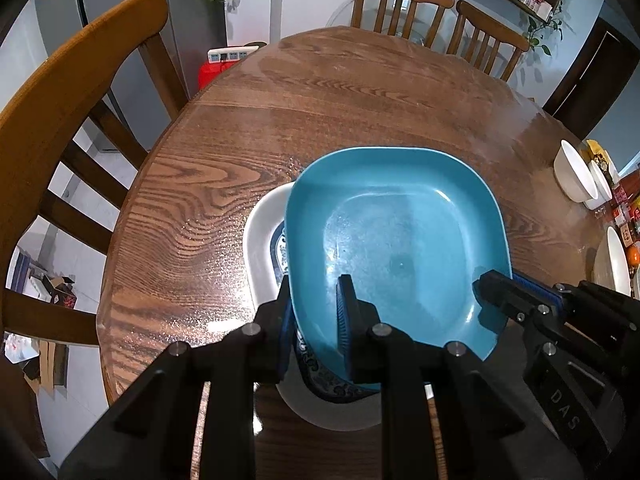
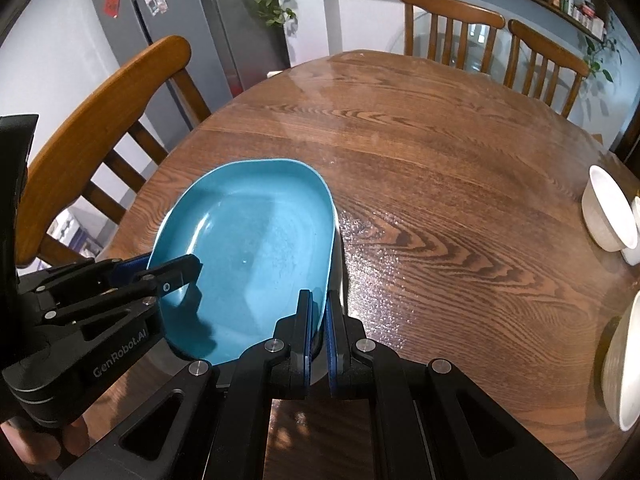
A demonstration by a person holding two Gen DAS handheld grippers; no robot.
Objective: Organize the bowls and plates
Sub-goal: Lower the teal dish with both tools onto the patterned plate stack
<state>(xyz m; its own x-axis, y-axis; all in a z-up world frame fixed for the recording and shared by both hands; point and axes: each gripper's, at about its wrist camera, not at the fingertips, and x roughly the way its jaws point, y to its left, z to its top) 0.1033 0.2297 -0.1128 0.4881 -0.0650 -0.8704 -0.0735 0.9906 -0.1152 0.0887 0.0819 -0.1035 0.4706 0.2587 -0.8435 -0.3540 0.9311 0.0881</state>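
Observation:
A teal squarish plate (image 1: 400,240) lies over a blue-patterned plate (image 1: 320,380) and a white plate (image 1: 260,248) on the wooden table. My left gripper (image 1: 316,320) is shut on the teal plate's near left rim. My right gripper (image 2: 318,320) is shut on the same plate (image 2: 248,248) at its right rim; it also shows in the left wrist view (image 1: 500,300). The left gripper shows in the right wrist view (image 2: 176,272). The plate is tilted, held by both. White bowls (image 1: 576,176) stand at the table's right edge.
The round wooden table (image 2: 440,160) has chairs on the left (image 1: 60,100) and at the back (image 2: 452,20). More white bowls (image 2: 608,208) and a large white dish (image 2: 624,360) sit at the right edge. A grey fridge (image 2: 180,20) stands behind.

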